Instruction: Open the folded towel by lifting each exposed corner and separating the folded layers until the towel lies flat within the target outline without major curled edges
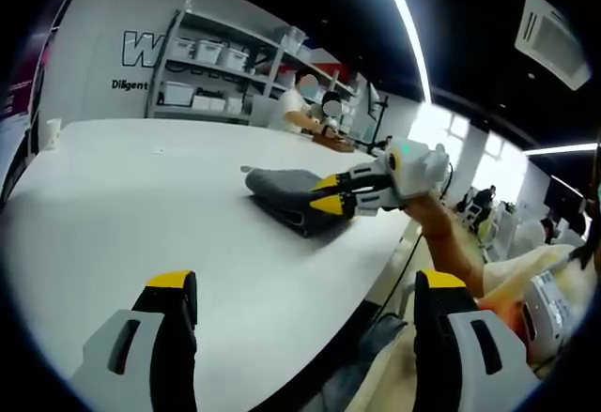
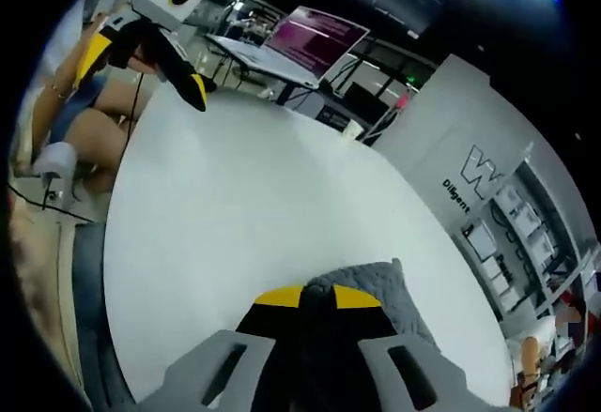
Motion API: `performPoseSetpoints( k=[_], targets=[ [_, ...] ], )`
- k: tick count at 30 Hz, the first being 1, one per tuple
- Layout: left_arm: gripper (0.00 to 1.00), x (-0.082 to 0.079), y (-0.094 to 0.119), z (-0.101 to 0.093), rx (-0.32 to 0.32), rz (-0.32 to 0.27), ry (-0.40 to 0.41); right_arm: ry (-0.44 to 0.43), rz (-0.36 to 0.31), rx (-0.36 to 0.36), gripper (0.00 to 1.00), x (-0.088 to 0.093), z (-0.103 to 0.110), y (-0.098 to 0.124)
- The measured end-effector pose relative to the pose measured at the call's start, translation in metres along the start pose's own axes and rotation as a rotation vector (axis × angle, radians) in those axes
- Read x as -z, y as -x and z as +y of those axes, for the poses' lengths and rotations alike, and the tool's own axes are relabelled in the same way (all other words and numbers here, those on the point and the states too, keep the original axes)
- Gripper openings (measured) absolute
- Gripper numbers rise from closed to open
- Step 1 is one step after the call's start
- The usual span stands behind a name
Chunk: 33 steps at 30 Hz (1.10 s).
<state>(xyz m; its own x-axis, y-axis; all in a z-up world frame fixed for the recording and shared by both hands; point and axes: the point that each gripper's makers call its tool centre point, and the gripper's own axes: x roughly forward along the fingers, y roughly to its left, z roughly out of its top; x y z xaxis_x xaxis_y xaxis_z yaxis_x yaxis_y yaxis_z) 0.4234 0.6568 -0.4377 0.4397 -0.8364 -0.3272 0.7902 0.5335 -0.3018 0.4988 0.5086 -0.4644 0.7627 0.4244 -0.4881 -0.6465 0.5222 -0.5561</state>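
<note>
Here the right gripper pinches the folded grey towel on the white table; the left gripper hangs well back, jaws apart.

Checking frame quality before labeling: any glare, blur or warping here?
Left gripper view: ceiling strip light and windows blown out, fisheye bows the table edge, towel fairly sharp. Right gripper view: softer overall, table washed bright, right tongs dark over the towel, left tongs sharp enough.
</note>
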Motion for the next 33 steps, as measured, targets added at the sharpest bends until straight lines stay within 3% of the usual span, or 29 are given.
performPoseSetpoints(
  k=[5, 14, 23, 33],
  targets=[
    [0.94, -0.001, 0.003, 0.001, -0.005, -0.005, 0.0, 0.008, -0.028, -0.013, 0.03, -0.012, 0.009, -0.001],
    [0.94, -0.004, 0.004, 0.006, -0.007, -0.01, 0.0, -0.053, -0.09, 0.034, 0.03, -0.015, -0.006, 0.016],
    [0.94, -0.003, 0.001, 0.001, 0.0, -0.007, -0.002, -0.147, -0.158, 0.119, 0.02, -0.01, -0.042, 0.047],
    [0.94, -0.004, 0.002, 0.002, 0.004, -0.011, 0.001, -0.267, -0.195, 0.272, 0.02, 0.017, -0.09, 0.078]
  ],
)
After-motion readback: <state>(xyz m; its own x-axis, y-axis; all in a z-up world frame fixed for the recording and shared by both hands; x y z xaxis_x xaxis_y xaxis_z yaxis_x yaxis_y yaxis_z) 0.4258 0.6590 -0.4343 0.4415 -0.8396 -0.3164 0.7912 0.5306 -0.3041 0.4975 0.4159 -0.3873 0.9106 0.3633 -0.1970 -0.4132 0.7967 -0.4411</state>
